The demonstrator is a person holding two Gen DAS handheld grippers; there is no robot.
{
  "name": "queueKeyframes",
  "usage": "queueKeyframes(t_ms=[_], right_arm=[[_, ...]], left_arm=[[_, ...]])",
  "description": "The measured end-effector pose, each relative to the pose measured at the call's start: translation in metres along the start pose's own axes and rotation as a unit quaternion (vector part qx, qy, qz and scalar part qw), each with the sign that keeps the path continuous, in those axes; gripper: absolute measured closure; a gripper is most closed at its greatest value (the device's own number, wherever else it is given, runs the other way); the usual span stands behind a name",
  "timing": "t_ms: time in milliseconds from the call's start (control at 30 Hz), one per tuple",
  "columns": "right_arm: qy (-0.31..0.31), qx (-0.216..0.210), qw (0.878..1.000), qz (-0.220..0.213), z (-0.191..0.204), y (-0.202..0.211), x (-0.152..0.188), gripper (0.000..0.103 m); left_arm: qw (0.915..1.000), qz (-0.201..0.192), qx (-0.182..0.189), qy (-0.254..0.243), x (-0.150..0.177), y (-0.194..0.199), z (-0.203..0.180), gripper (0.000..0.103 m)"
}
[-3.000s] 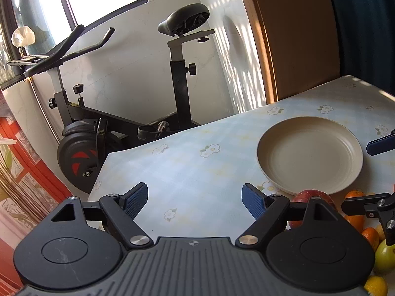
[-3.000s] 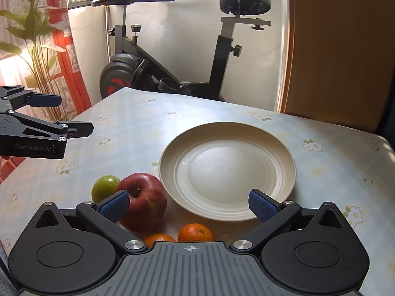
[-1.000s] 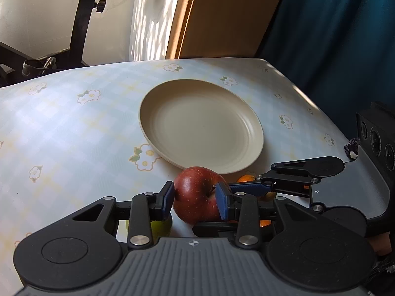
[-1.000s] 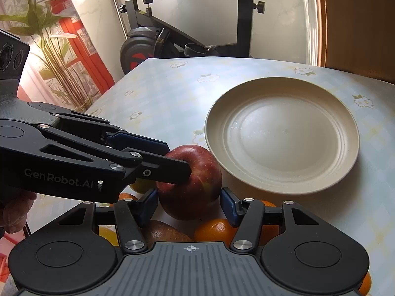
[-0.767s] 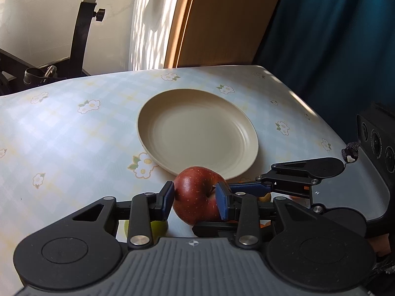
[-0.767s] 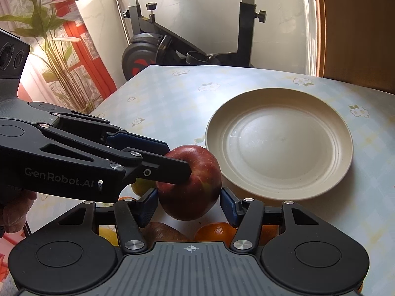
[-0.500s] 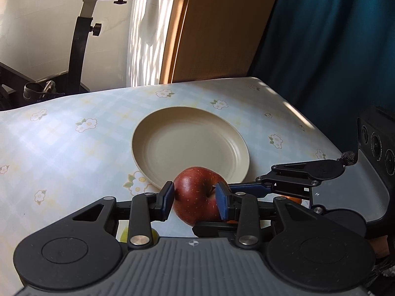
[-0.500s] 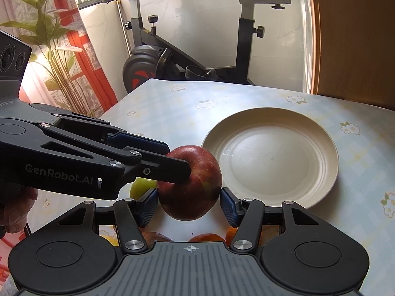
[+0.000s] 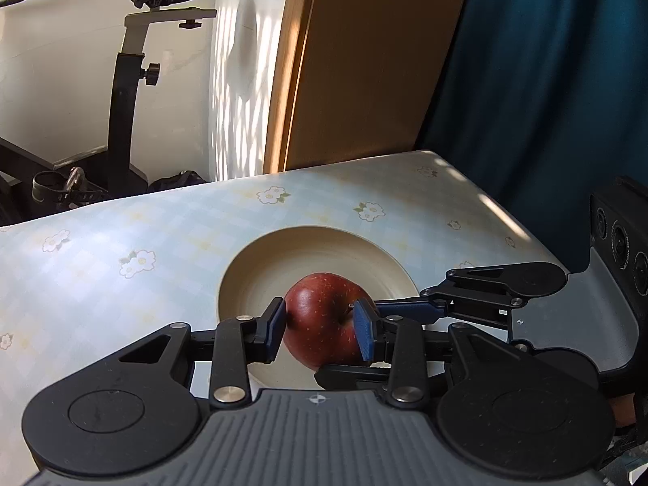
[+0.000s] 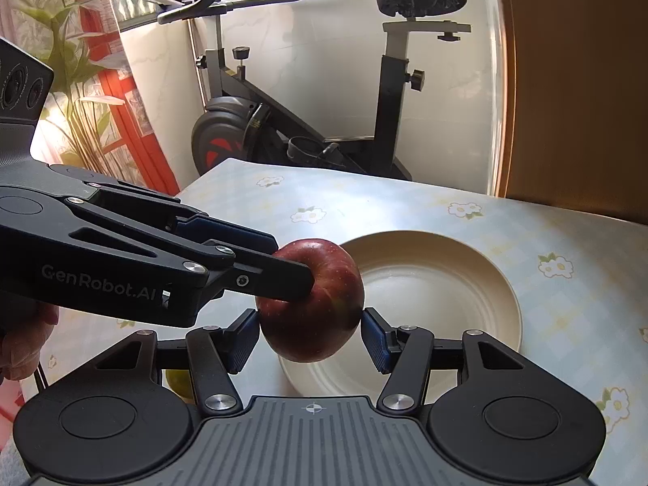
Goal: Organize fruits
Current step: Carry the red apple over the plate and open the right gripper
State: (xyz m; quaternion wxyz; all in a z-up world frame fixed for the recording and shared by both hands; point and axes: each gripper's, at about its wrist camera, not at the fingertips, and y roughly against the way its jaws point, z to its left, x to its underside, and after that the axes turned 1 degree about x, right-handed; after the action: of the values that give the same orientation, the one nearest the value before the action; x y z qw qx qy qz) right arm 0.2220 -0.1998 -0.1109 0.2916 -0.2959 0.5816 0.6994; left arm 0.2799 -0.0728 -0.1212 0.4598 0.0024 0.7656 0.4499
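Note:
A red apple [image 9: 324, 316] [image 10: 312, 303] hangs in the air over the near edge of a cream plate [image 9: 251, 275] [image 10: 486, 283]. My left gripper [image 9: 320, 328] is shut on it, blue pads pressing its two sides. My right gripper [image 10: 310, 340] also clasps the apple, its pads against the lower flanks. In the right wrist view the left gripper [image 10: 283, 263] reaches in from the left. In the left wrist view the right gripper's fingers [image 9: 465, 283] come in from the right. A green fruit [image 10: 178, 380] peeks out on the table below.
The table [image 9: 121, 243] has a pale checked cloth with flowers. An exercise bike [image 10: 303, 121] stands just beyond its far edge, a wooden door and a blue curtain [image 9: 546, 81] behind. A person's hand [image 10: 24, 340] holds the left gripper. A plant [image 10: 60, 40] stands at the left.
Both grippers have risen together with the apple, off the table and over the plate's near rim. The oranges and other fruit below have dropped out of view.

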Motion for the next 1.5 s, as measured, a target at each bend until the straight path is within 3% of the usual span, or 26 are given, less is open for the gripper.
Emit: queueKeyframes(t_ms=[467,867,1200,1500], right_arm=[[0.025,0.007,0.999,0.029,-0.014,-0.059,-0.015,0.051],[0.034,0.001,0.999,0.034,-0.012,-0.085,-0.015,0.051],[0.033,0.017,0.999,0.028,-0.01,-0.084,-0.014,0.048],[0.009,0.025,1.0,0.006,-0.027,-0.042,-0.003,0.045]], left_arm=[[0.9979,0.017,-0.008,0.062,-0.015,-0.047,0.038,0.064],[0.9962,0.016,-0.026,0.082,-0.009,-0.053,0.049,0.064],[0.9955,0.011,-0.053,0.077,-0.009,-0.054,0.046,0.061],[0.9939,0.012,-0.076,0.078,-0.008,-0.047,0.04,0.06]])
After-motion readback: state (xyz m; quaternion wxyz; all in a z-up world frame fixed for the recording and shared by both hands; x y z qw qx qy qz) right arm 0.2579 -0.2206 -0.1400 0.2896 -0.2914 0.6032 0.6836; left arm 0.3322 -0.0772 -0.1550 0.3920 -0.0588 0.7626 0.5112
